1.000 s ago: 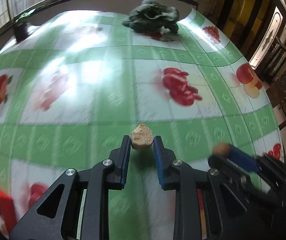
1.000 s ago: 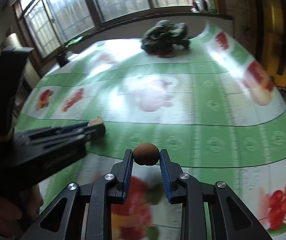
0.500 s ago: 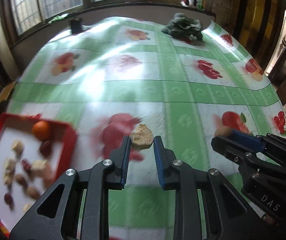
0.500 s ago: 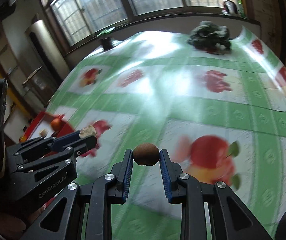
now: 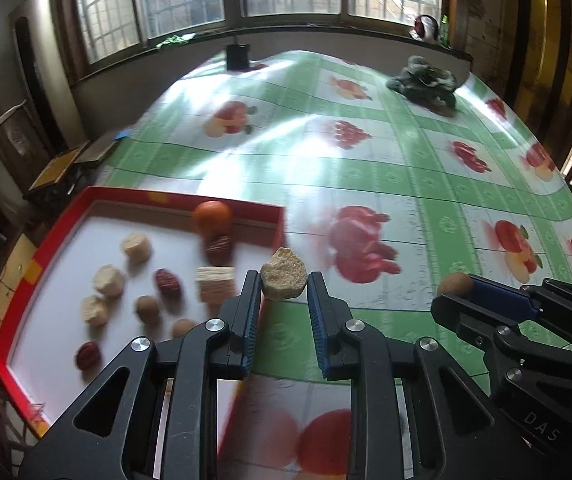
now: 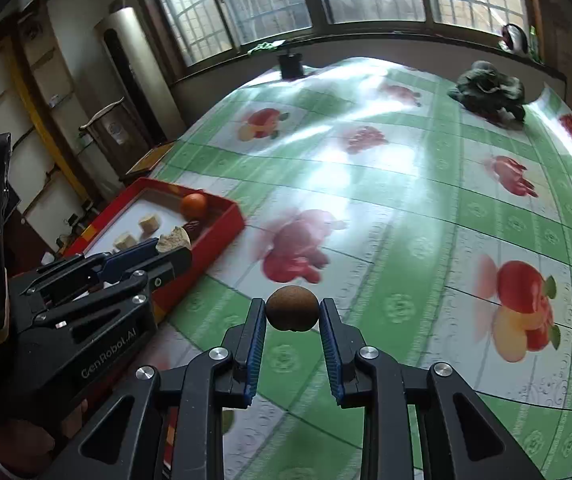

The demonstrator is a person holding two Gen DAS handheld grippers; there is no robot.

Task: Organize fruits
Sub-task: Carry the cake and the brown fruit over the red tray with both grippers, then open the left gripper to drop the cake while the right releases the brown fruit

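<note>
My left gripper (image 5: 284, 284) is shut on a pale tan fruit chunk (image 5: 283, 268), held in the air beside the right wall of a red tray (image 5: 246, 210). The tray has a white floor and holds an orange (image 5: 212, 216), dark red dates (image 5: 168, 282), pale chunks (image 5: 136, 246) and small brown round fruits (image 5: 146, 308). My right gripper (image 6: 292, 314) is shut on a round brown fruit (image 6: 292, 308), above the green tablecloth to the right of the tray (image 6: 222, 220). The right gripper also shows in the left wrist view (image 5: 459, 288), the left gripper in the right wrist view (image 6: 172, 246).
The table has a green and white cloth printed with fruit pictures (image 5: 365, 176). A dark green leafy bunch (image 5: 423, 82) lies at the far right. A black cup (image 5: 238, 56) stands at the far edge under the windows. Chairs and shelves stand off the left side.
Both grippers have swung left and back with their fruit still held. The red tray has come closer, now just left of my left gripper.
</note>
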